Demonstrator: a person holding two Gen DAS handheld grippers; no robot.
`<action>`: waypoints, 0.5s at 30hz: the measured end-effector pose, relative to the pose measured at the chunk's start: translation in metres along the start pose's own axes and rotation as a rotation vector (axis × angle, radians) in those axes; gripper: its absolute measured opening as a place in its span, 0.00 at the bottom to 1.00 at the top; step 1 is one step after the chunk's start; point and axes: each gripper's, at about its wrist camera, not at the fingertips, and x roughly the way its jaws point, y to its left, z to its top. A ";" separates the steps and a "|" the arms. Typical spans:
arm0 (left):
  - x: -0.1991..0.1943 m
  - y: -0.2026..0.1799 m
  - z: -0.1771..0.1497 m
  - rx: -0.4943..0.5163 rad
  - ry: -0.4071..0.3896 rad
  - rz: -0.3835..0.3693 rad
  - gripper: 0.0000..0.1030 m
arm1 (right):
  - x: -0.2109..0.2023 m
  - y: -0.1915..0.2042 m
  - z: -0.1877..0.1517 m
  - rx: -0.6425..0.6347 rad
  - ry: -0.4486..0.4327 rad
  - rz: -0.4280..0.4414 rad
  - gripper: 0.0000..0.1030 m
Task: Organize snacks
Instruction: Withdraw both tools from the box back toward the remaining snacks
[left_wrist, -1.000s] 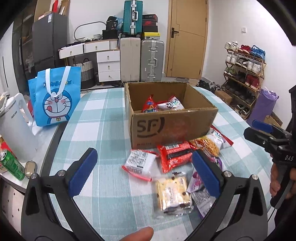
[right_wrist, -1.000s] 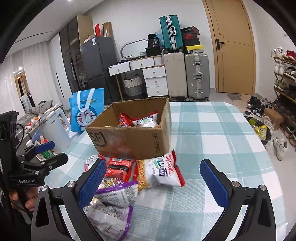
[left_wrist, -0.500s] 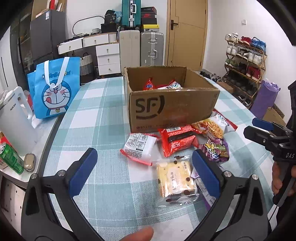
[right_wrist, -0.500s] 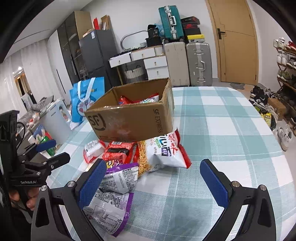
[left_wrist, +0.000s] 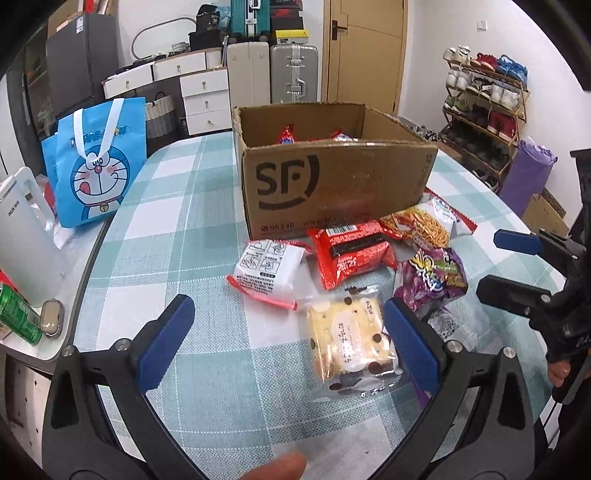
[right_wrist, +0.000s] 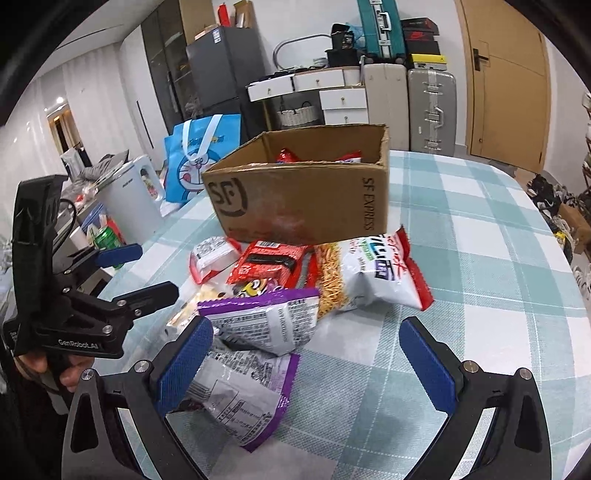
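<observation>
A brown SF cardboard box (left_wrist: 332, 177) stands on the checked tablecloth with a few snack packs inside; it also shows in the right wrist view (right_wrist: 306, 199). Loose snacks lie in front of it: a white pack (left_wrist: 266, 273), a red pack (left_wrist: 351, 254), a noodle-snack bag (left_wrist: 424, 221), a purple bag (left_wrist: 436, 277) and a clear cookie pack (left_wrist: 351, 347). My left gripper (left_wrist: 288, 347) is open, low over the table, its right finger beside the cookie pack. My right gripper (right_wrist: 304, 363) is open, with purple-and-white bags (right_wrist: 266, 325) by its left finger.
A blue Doraemon bag (left_wrist: 96, 170), a white kettle (left_wrist: 22, 236) and a green can (left_wrist: 18, 317) stand at the table's left edge. The checked tablecloth (right_wrist: 480, 229) stretches right of the box. Suitcases, drawers and a shoe rack (left_wrist: 484, 110) lie beyond.
Both grippers have come lower and closer to the loose snacks. The cookie pack now sits next to my left gripper's right finger. Both stay open.
</observation>
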 end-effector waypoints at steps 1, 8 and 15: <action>0.001 0.000 -0.001 0.007 0.003 0.004 0.99 | 0.001 0.003 -0.001 -0.008 0.006 0.006 0.99; 0.000 0.005 -0.002 -0.005 0.005 -0.001 0.99 | 0.009 0.020 -0.005 -0.023 0.046 0.063 0.99; 0.000 0.009 -0.002 -0.004 0.011 0.006 0.99 | 0.028 0.028 -0.016 -0.025 0.129 0.076 0.99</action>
